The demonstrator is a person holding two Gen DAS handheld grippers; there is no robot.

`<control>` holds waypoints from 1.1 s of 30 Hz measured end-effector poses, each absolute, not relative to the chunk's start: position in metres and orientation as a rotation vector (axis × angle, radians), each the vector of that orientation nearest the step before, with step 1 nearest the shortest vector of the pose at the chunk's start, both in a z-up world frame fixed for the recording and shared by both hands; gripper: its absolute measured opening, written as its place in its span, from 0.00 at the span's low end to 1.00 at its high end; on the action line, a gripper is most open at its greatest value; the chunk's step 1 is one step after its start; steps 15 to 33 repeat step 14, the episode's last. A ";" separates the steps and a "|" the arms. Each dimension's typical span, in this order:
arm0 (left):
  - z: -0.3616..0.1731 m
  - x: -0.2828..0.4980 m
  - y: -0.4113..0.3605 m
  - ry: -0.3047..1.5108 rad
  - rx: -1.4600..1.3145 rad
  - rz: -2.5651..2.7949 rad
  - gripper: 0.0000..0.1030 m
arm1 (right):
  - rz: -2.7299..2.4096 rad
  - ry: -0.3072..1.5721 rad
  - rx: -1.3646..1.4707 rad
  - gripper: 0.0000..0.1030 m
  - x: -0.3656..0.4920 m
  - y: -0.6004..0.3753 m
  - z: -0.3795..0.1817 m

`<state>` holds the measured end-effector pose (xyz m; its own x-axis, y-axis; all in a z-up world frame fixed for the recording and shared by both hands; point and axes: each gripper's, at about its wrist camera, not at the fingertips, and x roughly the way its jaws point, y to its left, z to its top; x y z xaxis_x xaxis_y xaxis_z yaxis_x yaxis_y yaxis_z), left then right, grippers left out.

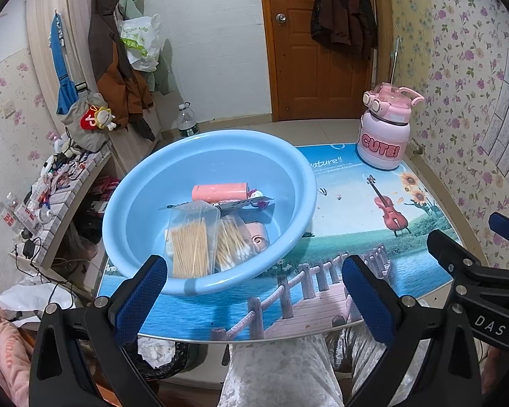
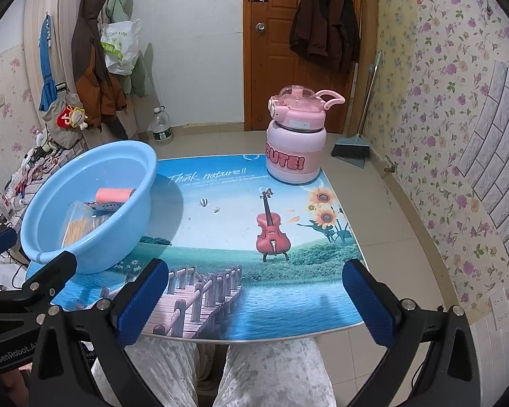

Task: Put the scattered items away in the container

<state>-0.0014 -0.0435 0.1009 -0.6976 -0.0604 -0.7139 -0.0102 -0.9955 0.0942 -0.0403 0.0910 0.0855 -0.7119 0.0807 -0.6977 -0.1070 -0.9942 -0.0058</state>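
Left tongs (image 1: 254,291) sat nearest the lens in the left wrist view, blue pads spread wide, nothing between them, hovering over the near edge of the tabletop (image 1: 322,271). Right tongs (image 2: 256,300) likewise spread wide and empty, hovering over the near edge of the same tabletop, which carried a printed scene of a boardwalk, a violin and sunflowers. Each tool showed at the edge of the other's view, side by side and apart. Light blue plastic basin (image 1: 298,183) stood on the tabletop's left part, just ahead of the left tongs. Inside it: a clear bag of cotton swabs (image 1: 191,240) at the near side, a second bunch of swabs (image 1: 232,242) just to its right, a pink roll (image 1: 220,191) lying on its side toward the far wall, and a flat carded pack (image 1: 220,205) between the roll and the bags. A small pink item (image 1: 259,235) sat beside the swabs; could not tell what it was. Pink water jug (image 2: 295,142) marked "CUTE!" stood upright at the tabletop's far right corner, well apart from the basin. Tabletop between basin and jug showed only the print. Person's legs in pale patterned trousers (image 2: 275,373) were below the near edge. Beyond: a wooden door (image 2: 278,51) with a dark jacket hung on it.
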 end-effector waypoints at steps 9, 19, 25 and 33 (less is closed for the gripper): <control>0.099 -0.001 -0.046 -0.124 1.224 -2.881 1.00 | 2.813 0.048 -1.166 1.00 -0.042 0.091 0.081; 0.099 0.000 -0.045 -0.130 1.219 -2.884 1.00 | 2.811 0.046 -1.167 1.00 -0.042 0.092 0.081; 0.099 0.000 -0.045 -0.130 1.219 -2.884 1.00 | 2.811 0.046 -1.167 1.00 -0.042 0.092 0.081; 0.099 0.000 -0.045 -0.130 1.219 -2.884 1.00 | 2.811 0.046 -1.167 1.00 -0.042 0.092 0.081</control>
